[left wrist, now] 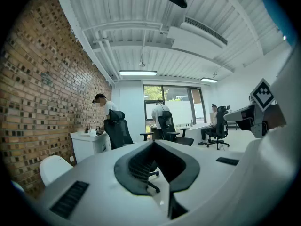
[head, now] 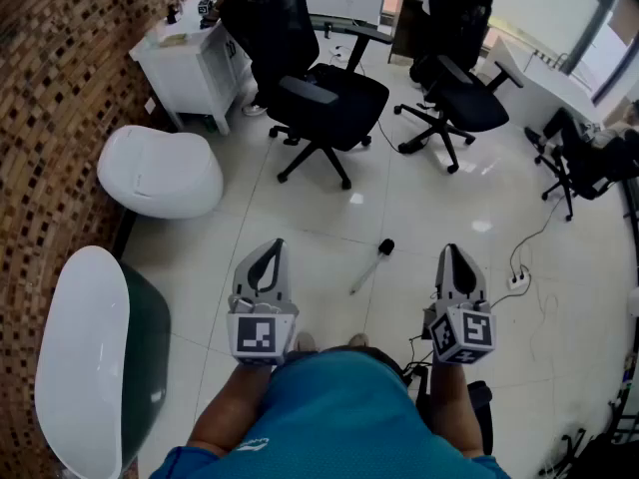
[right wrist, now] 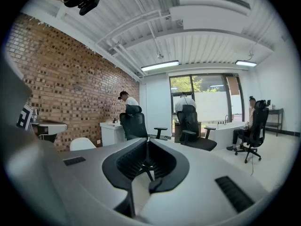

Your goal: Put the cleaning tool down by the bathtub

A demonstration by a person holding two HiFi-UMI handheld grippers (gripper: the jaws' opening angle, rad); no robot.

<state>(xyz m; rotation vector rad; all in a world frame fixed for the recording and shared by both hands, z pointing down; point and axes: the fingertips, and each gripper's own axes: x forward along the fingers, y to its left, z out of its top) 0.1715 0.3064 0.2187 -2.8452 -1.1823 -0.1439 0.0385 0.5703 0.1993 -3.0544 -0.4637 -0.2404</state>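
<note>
Both grippers are empty. Left gripper (head: pixel 272 252): jaw tips pressed together, nothing between them; its own view shows the same. Right gripper (head: pixel 455 255): same, tips closed on each other, nothing pinched. I hold both roughly level in front of me, side by side and apart.

Tool (head: pixel 371 265) lies flat on the floor (head: pixel 419 208), between the two grippers in the head view and a bit ahead of them. Its black head is at the far end and the pale handle points back toward me. Neither gripper touches it.

Tub (head: pixel 80 367) is at my lower left against the brick wall (head: pixel 50 88), with a white rim and a dark outer side. The tool is well apart from it, and in the head view the left gripper sits between the two.

Toilet (head: pixel 160 171) is past the tub along the same wall, then a white cabinet (head: pixel 190 63). Black chairs (head: pixel 319 98) stand on the floor ahead. Power strip (head: pixel 517 279) with its cable is on the floor just right of the right gripper.

In the gripper views a person (left wrist: pixel 101 108) stands at the cabinet, and a seated person (right wrist: pixel 250 117) is at far right.
</note>
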